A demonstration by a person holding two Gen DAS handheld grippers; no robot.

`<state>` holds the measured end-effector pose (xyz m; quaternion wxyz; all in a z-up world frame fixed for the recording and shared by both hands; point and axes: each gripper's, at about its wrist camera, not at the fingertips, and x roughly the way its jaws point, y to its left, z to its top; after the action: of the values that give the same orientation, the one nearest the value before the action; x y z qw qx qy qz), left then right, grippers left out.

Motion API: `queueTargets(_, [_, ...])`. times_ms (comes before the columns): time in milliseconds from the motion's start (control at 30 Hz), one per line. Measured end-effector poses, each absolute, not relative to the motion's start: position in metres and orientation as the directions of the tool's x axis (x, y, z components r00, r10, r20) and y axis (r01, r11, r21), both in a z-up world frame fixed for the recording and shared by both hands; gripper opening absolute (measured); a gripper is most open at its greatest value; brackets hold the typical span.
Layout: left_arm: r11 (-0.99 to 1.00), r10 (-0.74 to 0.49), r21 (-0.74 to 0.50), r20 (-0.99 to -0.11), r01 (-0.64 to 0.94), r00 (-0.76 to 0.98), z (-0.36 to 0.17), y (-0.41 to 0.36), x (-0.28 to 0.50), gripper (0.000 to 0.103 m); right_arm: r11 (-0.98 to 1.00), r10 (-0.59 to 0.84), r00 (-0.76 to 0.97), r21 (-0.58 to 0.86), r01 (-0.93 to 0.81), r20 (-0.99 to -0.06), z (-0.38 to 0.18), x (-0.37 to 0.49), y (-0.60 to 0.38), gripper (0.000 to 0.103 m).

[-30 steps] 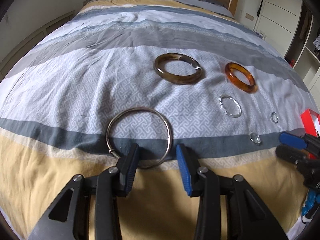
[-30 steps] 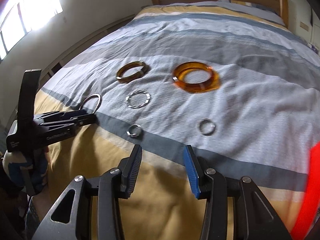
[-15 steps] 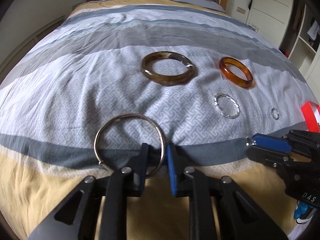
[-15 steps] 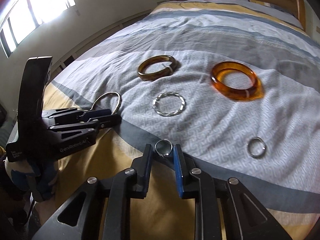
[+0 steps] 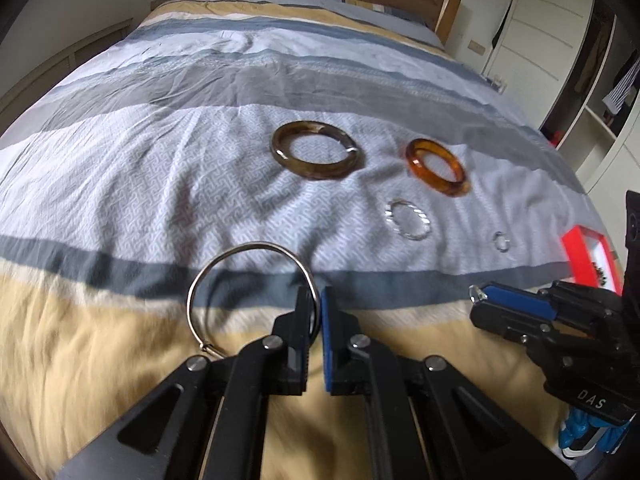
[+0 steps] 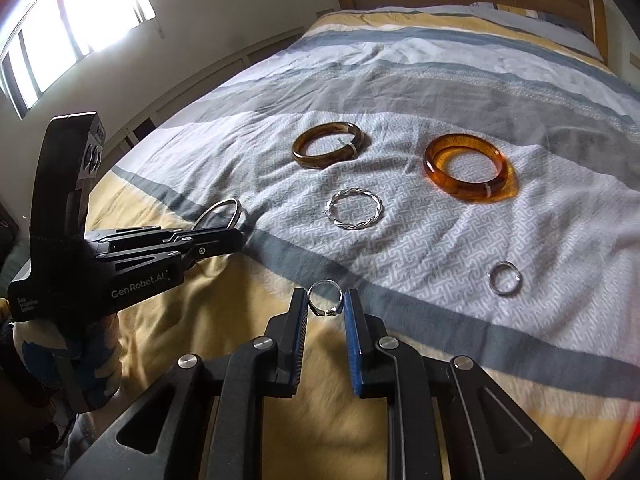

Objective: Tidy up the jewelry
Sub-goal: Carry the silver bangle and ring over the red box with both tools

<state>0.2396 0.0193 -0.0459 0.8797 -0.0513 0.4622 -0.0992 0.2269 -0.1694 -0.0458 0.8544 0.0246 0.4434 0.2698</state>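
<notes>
Left tongs (image 5: 315, 300) clamp the thin silver bangle (image 5: 250, 292); right tongs (image 6: 325, 304) pinch a small ring (image 6: 326, 298). Both grips are edge-on, so either could twist out onto the bed (image 6: 440, 248).

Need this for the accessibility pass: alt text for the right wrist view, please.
The right gripper pinches a small silver ring above a striped bedspread. Beyond lie a brown bangle, an amber bangle, a twisted silver bracelet and another silver ring. At left, the left gripper holds a thin silver hoop.
</notes>
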Motion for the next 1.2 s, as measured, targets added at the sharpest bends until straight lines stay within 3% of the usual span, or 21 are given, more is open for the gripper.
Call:
queueTargets(600, [0.931, -0.364, -0.291, -0.685, 0.221, 0.631, 0.046, -0.025, 0.154, 0.003, 0.913, 0.394, 0.612, 0.215, -0.348, -0.686, 0.04, 0.126, -0.239, 0.018])
queueTargets(933, [0.875, -0.48, -0.293, -0.629, 0.385, 0.611, 0.091, -0.118, 0.12, 0.003, 0.96, 0.281, 0.703, 0.184, -0.212, -0.653, 0.067, 0.068, -0.326, 0.018])
queueTargets(1200, [0.804, -0.57, -0.304, -0.637, 0.51, 0.518, 0.099, -0.211, 0.112, 0.003, 0.981, 0.173, 0.721, 0.184, -0.063, -0.671, 0.052, 0.042, -0.415, 0.018])
